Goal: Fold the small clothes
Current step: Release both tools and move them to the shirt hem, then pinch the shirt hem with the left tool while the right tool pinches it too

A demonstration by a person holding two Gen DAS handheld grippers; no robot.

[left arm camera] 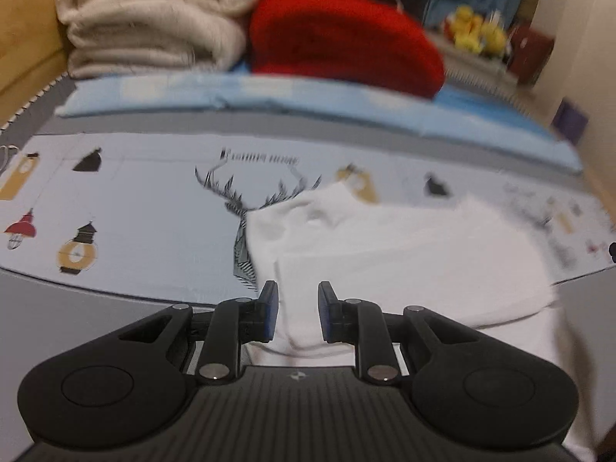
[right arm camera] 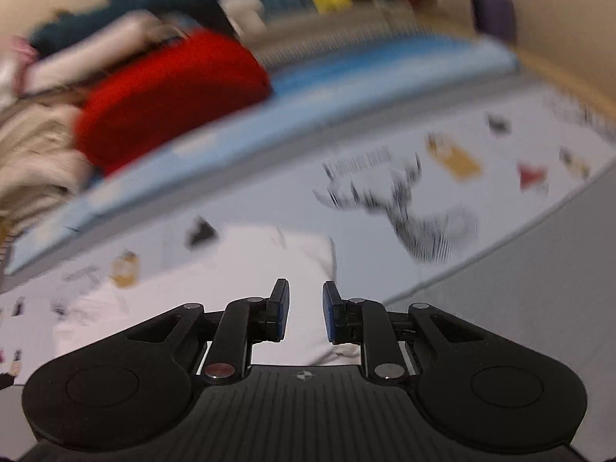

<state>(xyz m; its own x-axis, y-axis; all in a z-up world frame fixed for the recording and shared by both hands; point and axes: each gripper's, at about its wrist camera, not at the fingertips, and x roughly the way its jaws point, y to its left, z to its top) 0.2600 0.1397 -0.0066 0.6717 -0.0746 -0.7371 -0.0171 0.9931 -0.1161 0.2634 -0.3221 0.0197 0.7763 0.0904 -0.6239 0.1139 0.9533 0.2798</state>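
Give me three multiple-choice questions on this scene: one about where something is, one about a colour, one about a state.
1. Where does the white garment lie?
A. on the deer-print cloth
B. on top of the cream blanket stack
C. draped over the red blanket

2. What colour is the rolled blanket beside the cream stack?
A. green
B. red
C. black

3. How do the left gripper's fingers stand?
A. shut on the garment
B. apart, with nothing clamped
C. shut on the blue pad

Answers: 1 A, the garment covers part of the deer print. 2 B, it is plainly red. 3 B, a gap shows between the fingers; the right gripper looks the same.
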